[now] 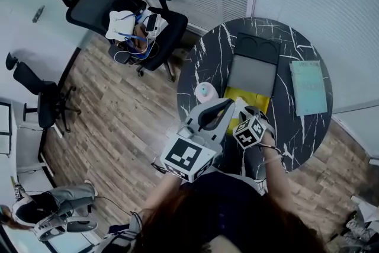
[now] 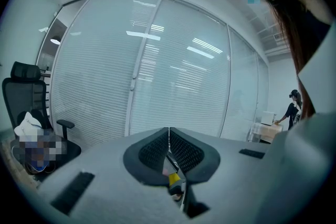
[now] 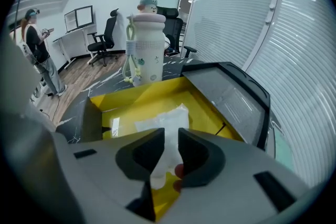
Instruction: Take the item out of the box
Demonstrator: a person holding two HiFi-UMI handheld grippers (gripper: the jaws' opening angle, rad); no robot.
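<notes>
**A:** Biggest first?

**B:** Wood floor (image 1: pixel 118 121). Then a round black table (image 1: pixel 204 62) with white veins, right of centre in the head view. Left of it, a black chair (image 1: pixel 98 0) piled with odds and ends.

**A:** And on the table?

**B:** Open box (image 1: pixel 247 99), yellow inside, toward the near edge. Grey lid (image 1: pixel 251 75) folded back on the far side. Right of the box and apart from it, a teal booklet (image 1: pixel 309 87) lying flat. Close by the box's left side, a white bottle (image 3: pixel 146 44), upright, with a small figure on the cap.

**A:** Where's the item?

**B:** Whitish plastic bag (image 3: pixel 164 119), mostly flat on the yellow floor of the box. Near end drawn up between the right claw's pads. Not out of the box yet.

**A:** And the right gripper (image 3: pixel 171 136)?

**B:** Low over the near end of the box, pointing away toward the lid. Closed to a narrow slit and pinching the bag, the slit filled with white. Something reddish at the root of the right pad; can't tell what.

**A:** And the left gripper (image 2: pixel 168 131)?

**B:** Raised beside the right one, on its left, aimed at the blinds (image 2: pixel 157 60). Pads pressed together, nothing between them.
</notes>
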